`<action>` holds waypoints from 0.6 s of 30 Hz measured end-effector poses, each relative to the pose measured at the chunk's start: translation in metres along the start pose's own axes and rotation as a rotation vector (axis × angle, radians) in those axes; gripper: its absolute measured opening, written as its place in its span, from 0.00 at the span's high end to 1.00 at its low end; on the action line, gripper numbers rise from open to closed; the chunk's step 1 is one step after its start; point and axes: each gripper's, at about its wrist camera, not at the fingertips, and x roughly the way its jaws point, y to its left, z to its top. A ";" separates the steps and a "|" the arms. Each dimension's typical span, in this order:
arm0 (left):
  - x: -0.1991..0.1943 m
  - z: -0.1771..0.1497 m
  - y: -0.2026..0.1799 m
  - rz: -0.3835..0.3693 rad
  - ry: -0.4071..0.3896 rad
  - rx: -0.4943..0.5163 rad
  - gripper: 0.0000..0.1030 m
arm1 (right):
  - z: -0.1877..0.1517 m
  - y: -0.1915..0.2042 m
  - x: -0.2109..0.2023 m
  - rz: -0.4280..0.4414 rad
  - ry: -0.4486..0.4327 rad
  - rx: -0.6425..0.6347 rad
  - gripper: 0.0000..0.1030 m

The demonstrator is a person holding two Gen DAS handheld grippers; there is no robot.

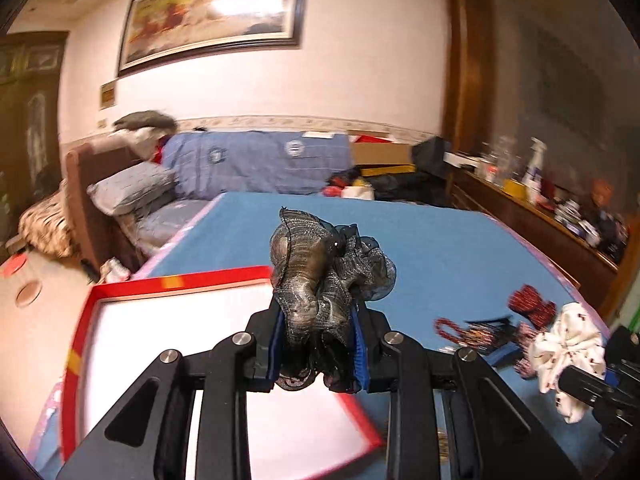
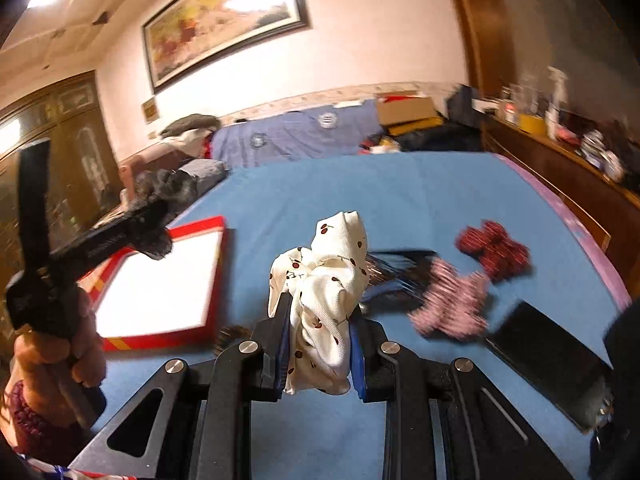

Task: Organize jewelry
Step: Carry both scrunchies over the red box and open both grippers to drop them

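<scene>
Both views sit just behind their own gripper, looking forward along its fingers and slightly down over the blue-covered bed (image 1: 460,248) toward the far wall with the large dark-framed painting (image 1: 212,8). The left wrist view hangs close above the red-rimmed white tray (image 1: 120,286), which fills its lower left. The right wrist view sits further right, with that tray (image 2: 218,264) off to its left. Both share the bed (image 2: 420,192), the painting (image 2: 224,16), the tray and the dark red bow-shaped hair accessory (image 1: 532,304) (image 2: 494,248); each also catches the other gripper at its edge.
</scene>
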 end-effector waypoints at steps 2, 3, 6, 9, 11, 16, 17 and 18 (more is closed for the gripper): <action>0.004 0.003 0.018 0.031 0.011 -0.029 0.74 | 0.008 0.014 0.008 0.036 0.007 -0.014 0.74; 0.005 0.003 0.025 0.044 0.016 -0.043 0.73 | 0.013 0.022 0.013 0.054 0.011 -0.025 0.74; 0.009 0.006 0.045 0.080 0.030 -0.072 0.73 | 0.023 0.043 0.027 0.091 0.028 -0.055 0.74; 0.013 0.009 0.065 0.124 0.044 -0.096 0.73 | 0.030 0.061 0.042 0.124 0.044 -0.076 0.74; 0.015 0.011 0.078 0.147 0.052 -0.124 0.73 | 0.034 0.071 0.051 0.140 0.053 -0.088 0.74; 0.021 0.017 0.112 0.226 0.084 -0.155 0.72 | 0.048 0.096 0.082 0.198 0.095 -0.100 0.74; 0.025 0.018 0.119 0.239 0.098 -0.161 0.72 | 0.050 0.102 0.089 0.205 0.105 -0.107 0.74; 0.029 0.018 0.127 0.250 0.119 -0.175 0.72 | 0.053 0.108 0.097 0.215 0.118 -0.113 0.73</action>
